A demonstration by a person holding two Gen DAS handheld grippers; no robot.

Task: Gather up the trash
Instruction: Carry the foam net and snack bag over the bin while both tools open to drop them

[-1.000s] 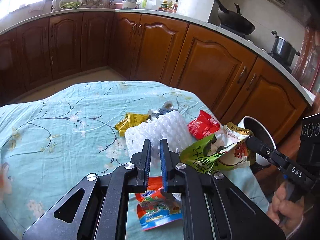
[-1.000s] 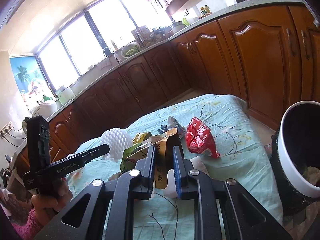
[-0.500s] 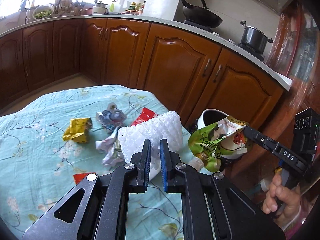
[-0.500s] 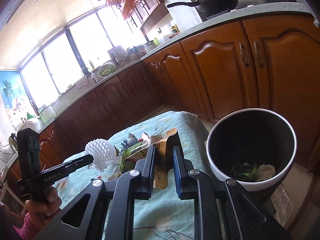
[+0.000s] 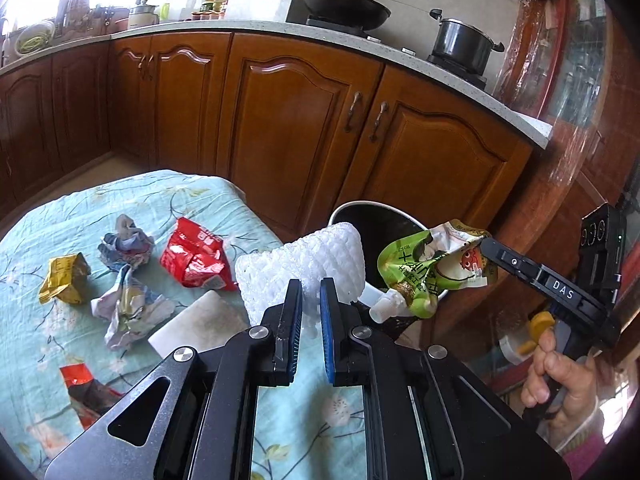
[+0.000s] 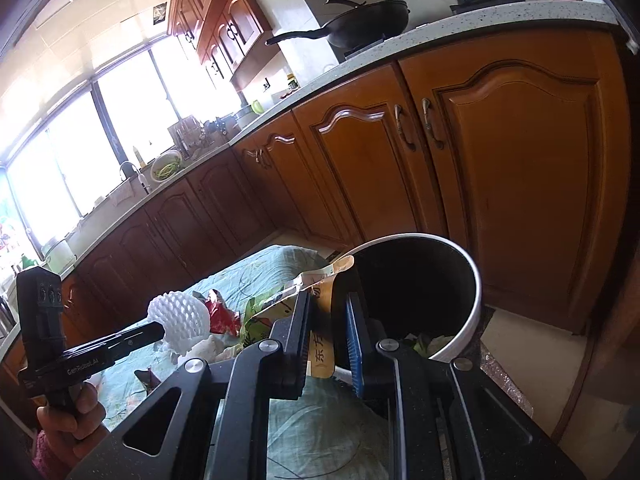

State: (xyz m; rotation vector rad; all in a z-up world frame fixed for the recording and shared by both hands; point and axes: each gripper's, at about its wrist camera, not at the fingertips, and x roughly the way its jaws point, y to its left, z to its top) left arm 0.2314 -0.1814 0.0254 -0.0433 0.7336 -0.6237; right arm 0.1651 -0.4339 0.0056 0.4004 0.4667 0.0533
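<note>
Your left claw (image 5: 310, 300) is clamped on the white foam fruit net (image 5: 304, 264), which sticks up between the two fingers and sits just beside the rim of the trash bin (image 5: 372, 210), on the table side of it. Your right claw (image 5: 486, 246) grips the green spouted pouch (image 5: 428, 272) by its top edge; the pouch hangs in front of the bin's opening with its white spout pointing down and toward the table. From the right wrist view the right claw's jaws stand a little apart with the pouch's flat edge (image 6: 320, 320) between them, pressed against the left finger. The bin's white rim (image 6: 476, 280) lies just ahead, with some scraps at the bottom. On the flowered counter cloth (image 5: 60, 208), on the far side from the bin, lie a red wrapper (image 5: 196, 254), a yellow wrapper (image 5: 64, 278), two crumpled paper wads (image 5: 126, 240) and a white flat pad (image 5: 200, 326).
</note>
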